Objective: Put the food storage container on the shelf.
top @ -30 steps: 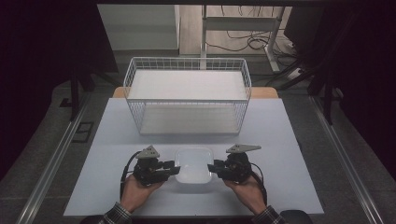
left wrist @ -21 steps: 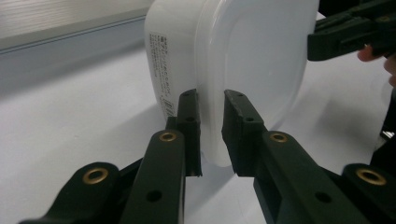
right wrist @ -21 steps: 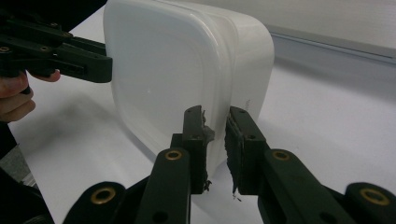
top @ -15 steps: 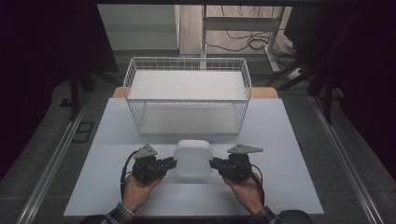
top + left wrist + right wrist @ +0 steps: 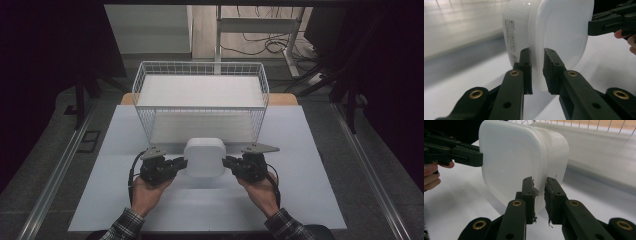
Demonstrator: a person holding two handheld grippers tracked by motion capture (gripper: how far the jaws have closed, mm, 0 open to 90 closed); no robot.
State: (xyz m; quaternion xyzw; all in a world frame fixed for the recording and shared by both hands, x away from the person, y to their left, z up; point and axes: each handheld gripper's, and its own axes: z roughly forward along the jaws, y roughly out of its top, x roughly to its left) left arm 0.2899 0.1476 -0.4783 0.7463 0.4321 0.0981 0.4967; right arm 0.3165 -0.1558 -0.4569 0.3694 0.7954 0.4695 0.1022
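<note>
Looking down in the high view: a white tub [image 5: 204, 157] hangs between the two grippers above the white table [image 5: 310, 200], tipped so a broad face shows to the camera. Left gripper [image 5: 179, 163] pinches the tub's left edge, right gripper [image 5: 229, 162] the right edge; both sets of jaws are nearly closed on the rim. A hand [image 5: 145, 192] holds the left gripper, another hand [image 5: 261, 190] the right, plaid sleeves at the bottom edge. Tub sits just in front of a wire basket [image 5: 200, 70], not inside it, apart from its front wall. Basket stands toward the far side of the table.

Left gripper view: left gripper [image 5: 537, 71] has its two black jaws narrow, clamped on the tub's [image 5: 559, 30] lid rim, pads touching both sides. Printed label visible on the tub's side wall. Right gripper [image 5: 590, 28] grips the opposite edge at upper right, fingertips of its hand behind it.

Right gripper view: right gripper [image 5: 539, 197] jaws narrow, closed on the tub [image 5: 509, 162] rim, worn pad edges pressed on the plastic. Left gripper [image 5: 480, 157] bites the far edge at left, with its hand [image 5: 432, 175] behind. Basket [image 5: 599, 125] wires run along the top.
</note>
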